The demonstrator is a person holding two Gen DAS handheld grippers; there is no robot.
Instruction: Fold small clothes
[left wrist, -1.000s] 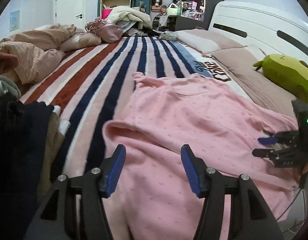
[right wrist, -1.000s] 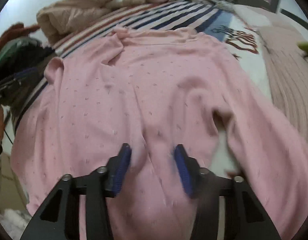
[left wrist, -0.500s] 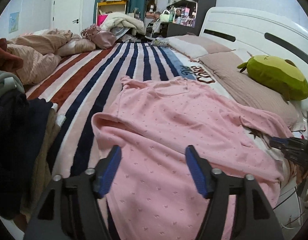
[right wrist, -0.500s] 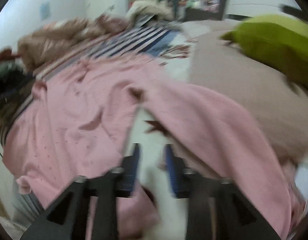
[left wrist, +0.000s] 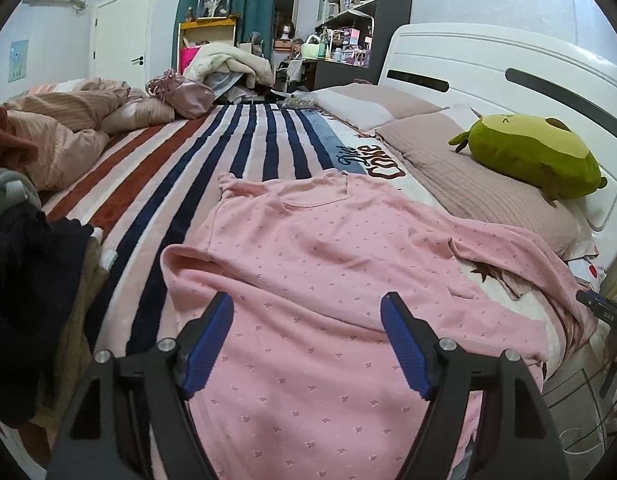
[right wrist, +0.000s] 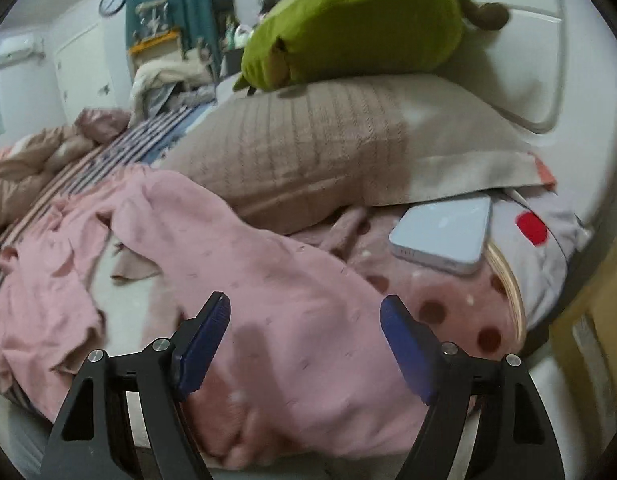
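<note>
Both claws spread, left claw [left wrist: 306, 344] over pink top [left wrist: 328, 280], right claw [right wrist: 304, 344] over its sleeve [right wrist: 268, 280]

We see open striped blanket [left wrist: 228, 152] beyond the pink top [left wrist: 308, 264], passable toward the far end. On the left a dark clothes pile [left wrist: 32, 292] crowds the edge. On the right the taupe pillow [right wrist: 308, 148], the green plush [right wrist: 348, 20] on it and a phone [right wrist: 444, 232] hem in the sleeve.
</note>
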